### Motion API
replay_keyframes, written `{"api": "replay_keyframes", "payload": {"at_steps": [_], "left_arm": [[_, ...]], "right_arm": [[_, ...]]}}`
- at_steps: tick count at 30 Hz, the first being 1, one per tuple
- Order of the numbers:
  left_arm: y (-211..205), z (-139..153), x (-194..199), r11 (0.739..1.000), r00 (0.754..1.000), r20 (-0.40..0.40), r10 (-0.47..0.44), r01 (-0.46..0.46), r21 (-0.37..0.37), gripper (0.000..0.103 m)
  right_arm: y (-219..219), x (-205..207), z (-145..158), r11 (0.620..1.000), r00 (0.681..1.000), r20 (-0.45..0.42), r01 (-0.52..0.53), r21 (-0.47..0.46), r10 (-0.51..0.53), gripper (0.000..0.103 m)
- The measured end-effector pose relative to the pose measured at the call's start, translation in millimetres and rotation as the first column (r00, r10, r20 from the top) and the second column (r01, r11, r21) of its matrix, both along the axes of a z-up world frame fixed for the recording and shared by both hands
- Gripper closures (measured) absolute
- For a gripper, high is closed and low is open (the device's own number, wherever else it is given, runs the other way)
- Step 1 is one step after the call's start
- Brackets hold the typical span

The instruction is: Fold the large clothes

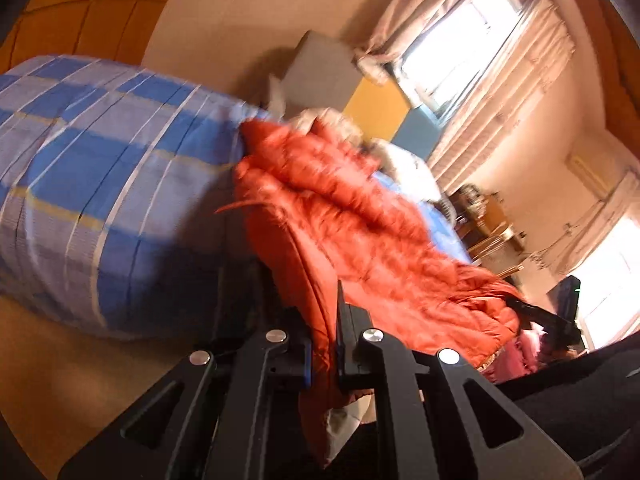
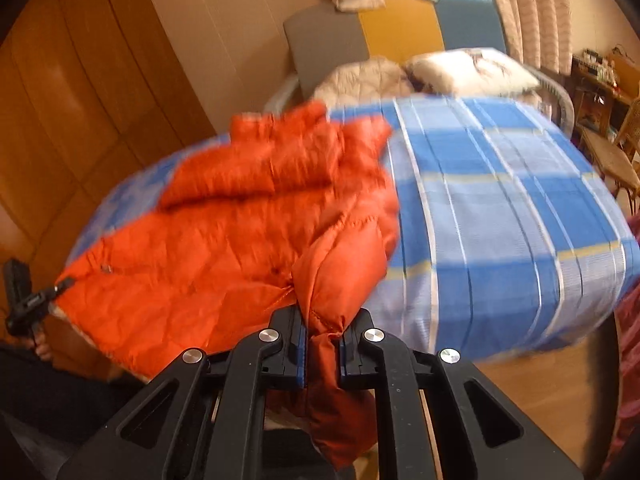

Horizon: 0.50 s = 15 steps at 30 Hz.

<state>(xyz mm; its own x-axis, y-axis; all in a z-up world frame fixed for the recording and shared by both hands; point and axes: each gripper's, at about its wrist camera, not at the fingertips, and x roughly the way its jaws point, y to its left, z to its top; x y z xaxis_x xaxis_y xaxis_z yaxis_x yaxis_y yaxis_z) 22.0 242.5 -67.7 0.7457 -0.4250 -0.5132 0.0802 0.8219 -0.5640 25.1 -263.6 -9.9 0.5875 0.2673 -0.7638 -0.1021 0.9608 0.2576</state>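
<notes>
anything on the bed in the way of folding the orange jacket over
Nothing visible does. Both grippers, left and right, are shut on the jacket, and the checked bed beside it is bare. The pillows lie at the far end, apart from it.

Checked bedsheet (image 2: 500,208), pillow (image 2: 468,68), curtains (image 1: 500,120)

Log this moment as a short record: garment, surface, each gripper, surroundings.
garment: orange puffer jacket, partly lying on the bed, near edge raised
surface: bed with blue checked sheet
left gripper: shut on the jacket's edge
right gripper: shut on a bunched fold of the jacket
surroundings: pillow at the far end of the bed, curtained window, wooden wardrobe
image quality: motion-blurred
</notes>
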Motion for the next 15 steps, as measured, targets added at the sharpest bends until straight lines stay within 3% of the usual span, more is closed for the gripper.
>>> {"api": "replay_keyframes", "payload": {"at_steps": [7, 15], "left_arm": [[10, 44, 58, 0.998, 0.988, 0.150, -0.024, 0.032, -0.048, 0.096], [19, 60, 165, 1.000, 0.988, 0.154, -0.006, 0.009, -0.022, 0.096]], "right_arm": [[-1, 64, 32, 0.998, 0.994, 0.100, 0.028, 0.056, -0.033, 0.092], [0, 154, 32, 0.995, 0.989, 0.121, 0.077, 0.068, -0.085, 0.092]]}}
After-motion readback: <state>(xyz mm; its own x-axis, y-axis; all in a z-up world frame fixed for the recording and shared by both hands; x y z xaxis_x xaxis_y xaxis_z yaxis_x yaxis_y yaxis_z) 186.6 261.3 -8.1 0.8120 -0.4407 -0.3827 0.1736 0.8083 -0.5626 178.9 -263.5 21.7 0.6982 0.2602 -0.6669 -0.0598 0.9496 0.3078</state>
